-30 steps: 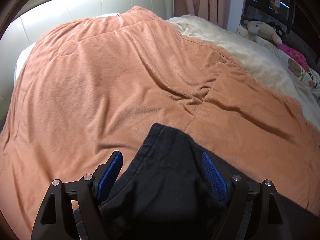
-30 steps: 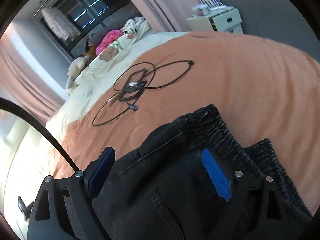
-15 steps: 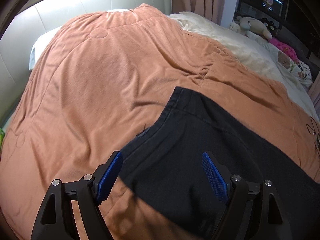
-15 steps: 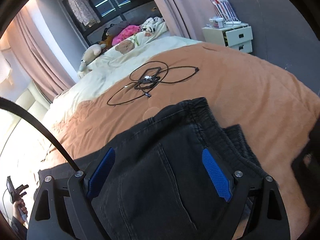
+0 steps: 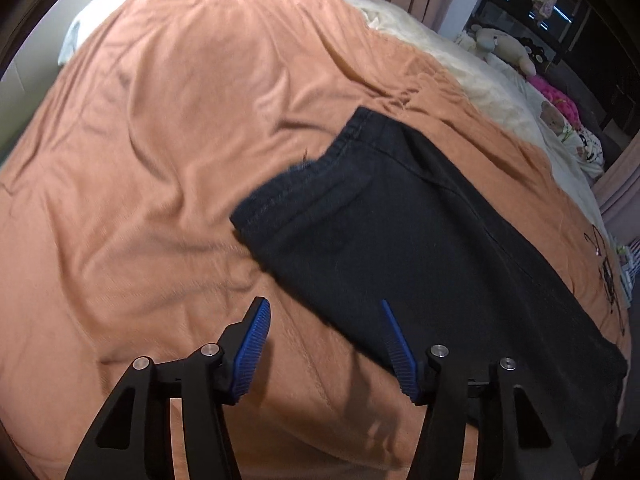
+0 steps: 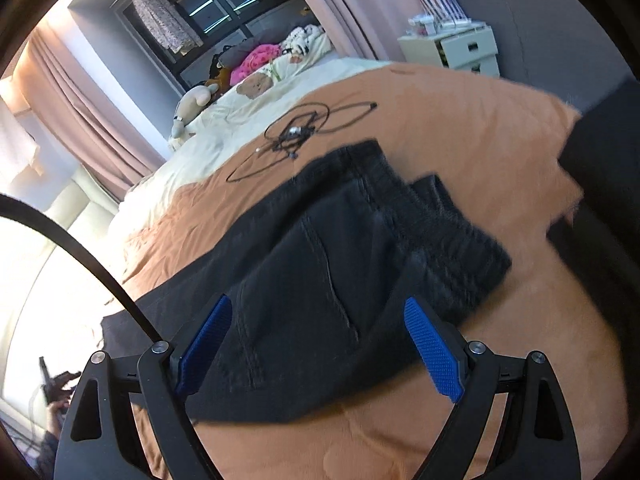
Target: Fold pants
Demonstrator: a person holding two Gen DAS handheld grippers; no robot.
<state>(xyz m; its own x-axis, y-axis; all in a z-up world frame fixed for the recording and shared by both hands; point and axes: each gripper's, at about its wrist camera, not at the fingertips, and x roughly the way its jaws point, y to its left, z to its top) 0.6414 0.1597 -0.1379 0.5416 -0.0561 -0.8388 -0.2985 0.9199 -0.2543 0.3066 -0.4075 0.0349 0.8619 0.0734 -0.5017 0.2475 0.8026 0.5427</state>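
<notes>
On the wrinkled orange blanket (image 5: 168, 168), the black denim pants (image 5: 420, 240) are lying spread flat. The left gripper (image 5: 326, 344) is hanging above their edge, its jaws just closing on nothing; the right gripper (image 6: 316, 344) is hovering wide apart, empty, above the elastic waistband (image 6: 440, 220).

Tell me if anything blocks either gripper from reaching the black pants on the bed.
Nothing visible does. The black pants lie flat on the orange blanket, directly ahead of the open left gripper and right gripper. The black cable lies beyond the waistband.
</notes>
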